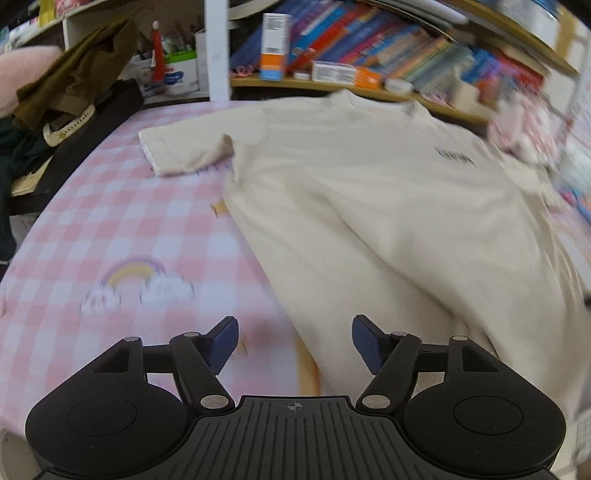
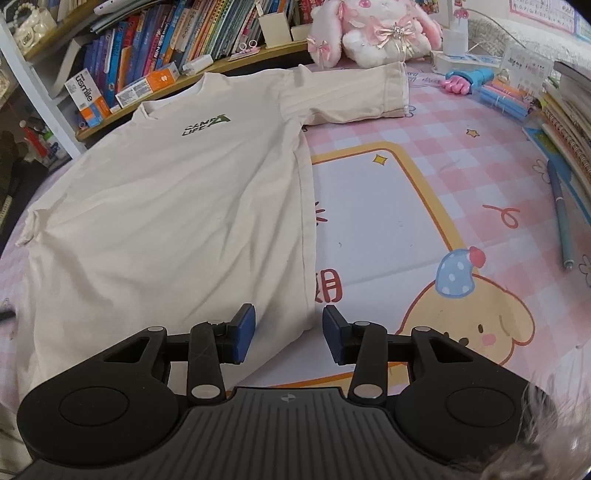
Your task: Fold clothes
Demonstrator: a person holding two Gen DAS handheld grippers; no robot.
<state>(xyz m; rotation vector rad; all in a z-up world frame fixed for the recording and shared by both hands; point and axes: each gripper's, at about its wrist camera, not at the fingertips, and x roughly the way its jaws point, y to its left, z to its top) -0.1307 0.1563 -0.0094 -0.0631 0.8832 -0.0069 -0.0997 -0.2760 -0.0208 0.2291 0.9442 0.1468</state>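
Note:
A cream T-shirt (image 1: 369, 206) with a small dark chest print lies flat, front up, on the pink checked table cover (image 1: 110, 229), both short sleeves spread out. My left gripper (image 1: 294, 343) hovers open over the shirt's left bottom edge, nothing between its blue pads. In the right wrist view the same T-shirt (image 2: 177, 206) fills the left half, its right sleeve (image 2: 354, 96) pointing right. My right gripper (image 2: 289, 334) is open, its jaws either side of the shirt's lower right hem corner (image 2: 301, 321), without gripping it.
Bookshelves (image 2: 159, 48) with books and boxes run along the table's far edge. A pink plush rabbit (image 2: 373, 29), toys and stacked notebooks (image 2: 565, 122) crowd the right side; a pen (image 2: 561, 218) lies there. Dark clothes (image 1: 74, 88) are piled at the far left. The cartoon mat (image 2: 406, 221) is bare.

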